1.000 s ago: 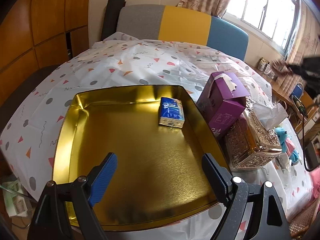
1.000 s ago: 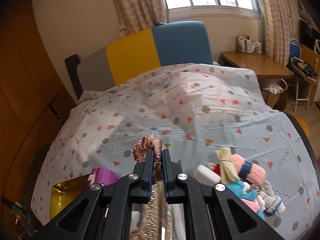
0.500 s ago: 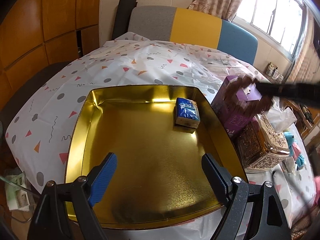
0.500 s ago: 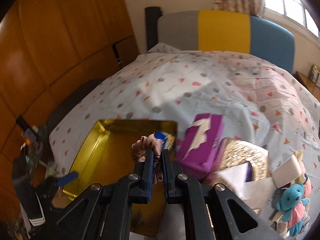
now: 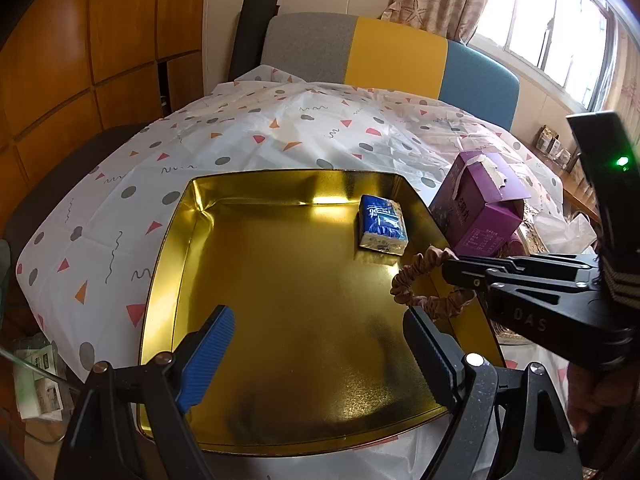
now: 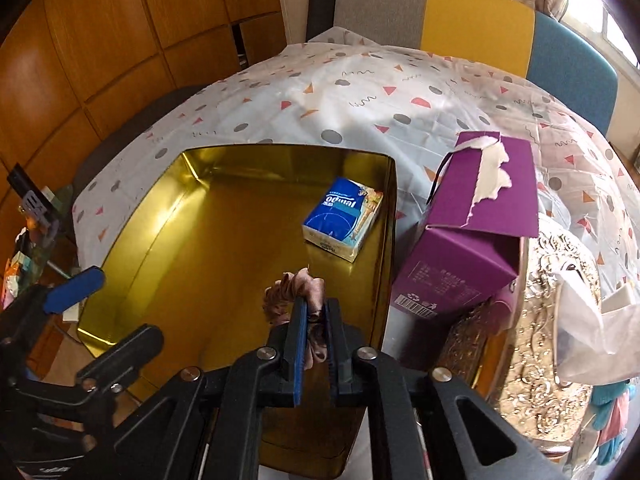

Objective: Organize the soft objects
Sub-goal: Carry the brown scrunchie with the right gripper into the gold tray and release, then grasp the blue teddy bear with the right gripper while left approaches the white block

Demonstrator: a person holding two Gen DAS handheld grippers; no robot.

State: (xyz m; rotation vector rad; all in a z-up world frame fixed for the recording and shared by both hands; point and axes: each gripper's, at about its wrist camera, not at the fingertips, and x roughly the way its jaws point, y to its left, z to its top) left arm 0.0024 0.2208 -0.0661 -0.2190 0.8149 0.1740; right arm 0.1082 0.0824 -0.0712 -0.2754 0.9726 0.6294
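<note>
A pink satin scrunchie hangs over the right side of the gold tray. My right gripper is pinched on it, its jaws just starting to open with the scrunchie still between the pads. A blue tissue pack lies in the tray's far right corner. My left gripper stands open above the tray's near edge with nothing between its fingers; one of its blue fingers shows at the left of the right wrist view.
A torn purple carton stands just right of the tray, leaning on an ornate gold tissue box. Plush toys lie at the far right. The patterned cloth covers the table; a colour-block chair stands behind it.
My right gripper swung left and down with the scrunchie, from over the plush toys to over the tray's right side. The left gripper stayed put, open.
</note>
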